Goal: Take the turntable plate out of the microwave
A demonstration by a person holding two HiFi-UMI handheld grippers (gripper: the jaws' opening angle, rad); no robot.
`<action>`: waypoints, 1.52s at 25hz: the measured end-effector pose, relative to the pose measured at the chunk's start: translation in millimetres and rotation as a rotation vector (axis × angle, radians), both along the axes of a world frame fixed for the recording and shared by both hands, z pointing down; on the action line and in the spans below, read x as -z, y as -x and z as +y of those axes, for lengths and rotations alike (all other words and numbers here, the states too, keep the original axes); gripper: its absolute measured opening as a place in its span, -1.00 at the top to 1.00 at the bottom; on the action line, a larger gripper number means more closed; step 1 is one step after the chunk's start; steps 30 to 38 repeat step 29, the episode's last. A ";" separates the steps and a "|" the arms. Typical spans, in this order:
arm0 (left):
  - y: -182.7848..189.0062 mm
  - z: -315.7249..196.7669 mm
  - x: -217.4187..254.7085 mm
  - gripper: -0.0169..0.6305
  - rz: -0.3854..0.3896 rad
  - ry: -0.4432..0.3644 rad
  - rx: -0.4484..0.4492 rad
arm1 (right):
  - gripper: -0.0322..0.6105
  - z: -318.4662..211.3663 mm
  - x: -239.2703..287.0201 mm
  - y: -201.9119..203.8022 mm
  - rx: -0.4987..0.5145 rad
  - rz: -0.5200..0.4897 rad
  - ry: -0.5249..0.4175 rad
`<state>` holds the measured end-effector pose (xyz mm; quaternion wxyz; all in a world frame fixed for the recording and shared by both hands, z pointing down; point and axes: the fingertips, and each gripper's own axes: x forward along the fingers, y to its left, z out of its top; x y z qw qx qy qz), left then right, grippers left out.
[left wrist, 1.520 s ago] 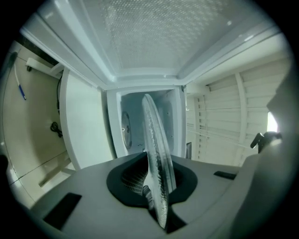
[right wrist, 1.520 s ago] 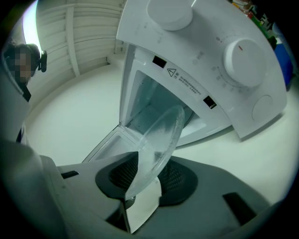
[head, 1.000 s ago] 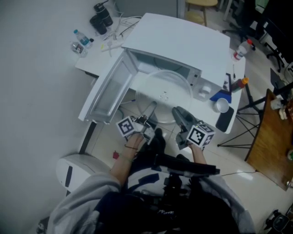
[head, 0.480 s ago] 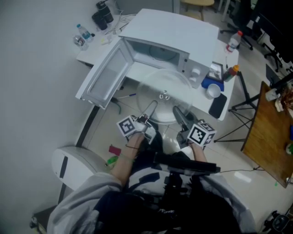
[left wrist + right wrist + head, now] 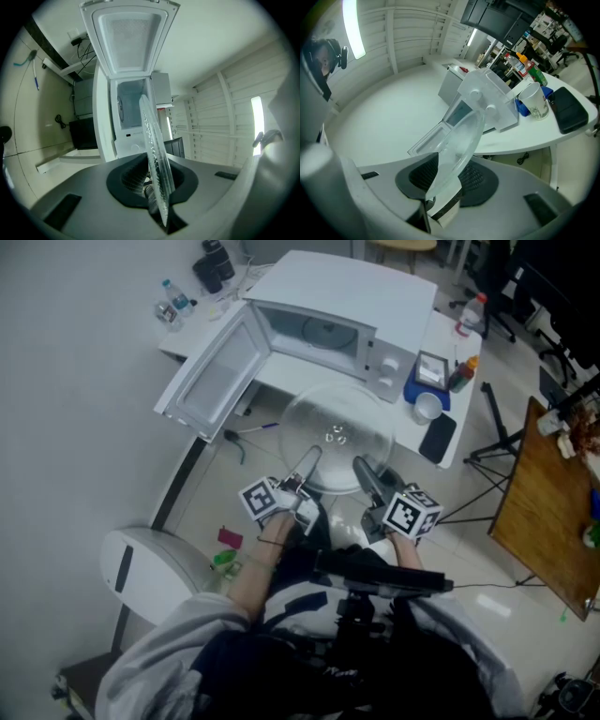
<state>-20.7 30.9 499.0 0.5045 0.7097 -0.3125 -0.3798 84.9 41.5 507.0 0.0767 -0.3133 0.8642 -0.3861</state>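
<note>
The clear glass turntable plate (image 5: 337,437) hangs level over the floor, in front of the table and outside the white microwave (image 5: 352,292). The microwave's door (image 5: 214,371) stands swung open to the left and its cavity (image 5: 323,334) is dark. My left gripper (image 5: 306,465) is shut on the plate's near left rim. My right gripper (image 5: 364,470) is shut on the near right rim. In the left gripper view the plate (image 5: 153,150) stands edge-on between the pads of the left gripper (image 5: 152,190). In the right gripper view the plate (image 5: 461,136) slants up from between the pads of the right gripper (image 5: 447,180).
On the white table (image 5: 473,413) right of the microwave are a mug (image 5: 427,407), a black pad (image 5: 439,437) and bottles (image 5: 464,371). More bottles (image 5: 173,306) stand at the back left. A white bin (image 5: 145,573) is on the floor at my left, a wooden table (image 5: 548,512) to the right.
Both grippers have drawn back from the microwave with the plate between them. The plate was at the open cavity and now hangs past the table's front edge.
</note>
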 end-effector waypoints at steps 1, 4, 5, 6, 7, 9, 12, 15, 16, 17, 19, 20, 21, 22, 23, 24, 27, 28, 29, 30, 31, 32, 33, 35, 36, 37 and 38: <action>-1.5 3.4 0.1 0.87 0.001 -0.002 0.000 | 0.51 3.2 -0.3 -1.5 0.001 0.001 -0.002; -4.2 11.3 2.2 0.87 0.004 -0.006 0.001 | 0.51 10.9 1.0 -4.0 0.004 -0.004 -0.006; -4.6 13.3 3.0 0.87 0.003 -0.006 0.003 | 0.51 12.8 2.1 -4.5 0.005 -0.007 -0.007; -4.7 15.2 3.8 0.87 0.001 -0.007 0.005 | 0.51 14.3 3.4 -4.8 0.006 -0.011 -0.010; -4.6 17.0 4.5 0.87 -0.001 -0.009 0.008 | 0.51 16.1 4.8 -4.9 0.007 -0.013 -0.011; -3.7 20.8 5.8 0.87 -0.002 -0.014 0.013 | 0.51 19.4 5.8 -4.5 0.012 -0.011 -0.014; -1.4 25.9 7.1 0.88 0.001 -0.020 0.020 | 0.51 22.3 4.3 -2.4 0.020 -0.022 -0.029; 1.3 30.6 8.2 0.88 -0.001 -0.023 0.026 | 0.51 27.4 8.5 0.5 0.024 -0.018 -0.028; 2.3 32.2 9.0 0.88 -0.001 -0.024 0.028 | 0.51 28.5 9.1 1.2 0.026 -0.017 -0.031; 3.0 33.8 10.0 0.88 0.000 -0.026 0.030 | 0.51 29.3 9.2 1.7 0.028 -0.017 -0.036; 4.0 36.7 11.0 0.88 0.001 -0.030 0.033 | 0.51 31.5 8.5 2.5 0.034 -0.020 -0.041; 4.6 38.1 10.7 0.88 0.001 -0.031 0.036 | 0.51 32.7 9.0 3.2 0.036 -0.021 -0.042; 5.3 39.4 10.3 0.88 0.000 -0.031 0.038 | 0.51 34.2 9.8 3.9 0.039 -0.021 -0.041; 5.9 40.9 10.1 0.88 -0.001 -0.031 0.040 | 0.51 36.0 10.8 4.5 0.040 -0.019 -0.037; 6.3 42.5 10.4 0.88 0.001 -0.031 0.042 | 0.51 38.1 11.9 5.2 0.042 -0.016 -0.031; 6.7 44.2 11.1 0.88 0.004 -0.031 0.043 | 0.51 40.1 12.9 6.0 0.044 -0.013 -0.027; 7.6 48.6 12.5 0.88 0.011 -0.032 0.047 | 0.51 44.2 14.2 7.1 0.049 -0.009 -0.029; 7.8 50.0 12.4 0.88 0.010 -0.033 0.049 | 0.51 45.6 14.2 7.2 0.051 -0.007 -0.031; 8.1 51.4 12.2 0.88 0.008 -0.034 0.050 | 0.51 46.9 14.1 7.3 0.053 -0.004 -0.033; 8.1 51.4 12.2 0.88 0.008 -0.034 0.050 | 0.51 46.9 14.1 7.3 0.053 -0.004 -0.033; 8.1 51.4 12.2 0.88 0.008 -0.034 0.050 | 0.51 46.9 14.1 7.3 0.053 -0.004 -0.033; 8.1 51.4 12.2 0.88 0.008 -0.034 0.050 | 0.51 46.9 14.1 7.3 0.053 -0.004 -0.033; 8.1 51.4 12.2 0.88 0.008 -0.034 0.050 | 0.51 46.9 14.1 7.3 0.053 -0.004 -0.033; 8.1 51.4 12.2 0.88 0.008 -0.034 0.050 | 0.51 46.9 14.1 7.3 0.053 -0.004 -0.033; 8.1 51.4 12.2 0.88 0.008 -0.034 0.050 | 0.51 46.9 14.1 7.3 0.053 -0.004 -0.033; 8.1 51.4 12.2 0.88 0.008 -0.034 0.050 | 0.51 46.9 14.1 7.3 0.053 -0.004 -0.033; 8.1 51.4 12.2 0.88 0.008 -0.034 0.050 | 0.51 46.9 14.1 7.3 0.053 -0.004 -0.033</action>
